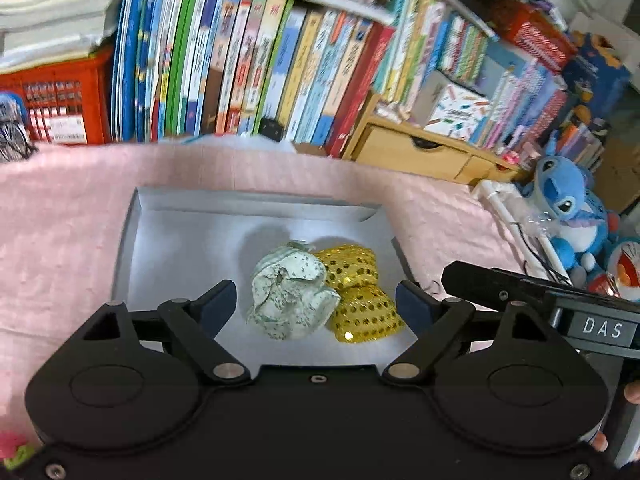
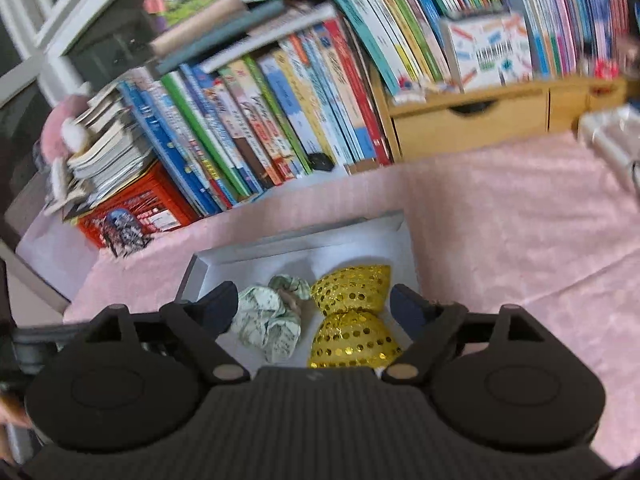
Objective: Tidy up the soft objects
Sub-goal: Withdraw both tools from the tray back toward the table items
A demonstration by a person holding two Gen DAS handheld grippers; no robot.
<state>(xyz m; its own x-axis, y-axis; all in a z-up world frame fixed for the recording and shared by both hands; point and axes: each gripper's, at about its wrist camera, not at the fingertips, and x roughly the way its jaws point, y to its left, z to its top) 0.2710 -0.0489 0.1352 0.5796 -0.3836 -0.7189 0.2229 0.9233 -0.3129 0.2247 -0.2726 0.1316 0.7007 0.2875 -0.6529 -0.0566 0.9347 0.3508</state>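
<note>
The gold sequinned bow (image 2: 352, 322) lies in the shallow grey tray (image 1: 168, 240), touching a crumpled pale-green fabric scrunchie (image 1: 290, 292) at its side. Both look feather-light and limp. The scrunchie should squash under any pinch, so its bulging middle is the likely hold. The bow's sequins look slick, and its narrow waist between the two lobes seems the surest grip.

The right gripper (image 2: 318, 306) hangs over the tray, jaws spread wide and empty, with the bow between them toward the right finger and the scrunchie by the left one. The left gripper (image 1: 316, 300) is likewise splayed and holding nothing, the scrunchie between its fingers. Around the tray spreads a pink cloth (image 1: 60, 220), with children's books (image 1: 260, 64) ranked behind.
</note>
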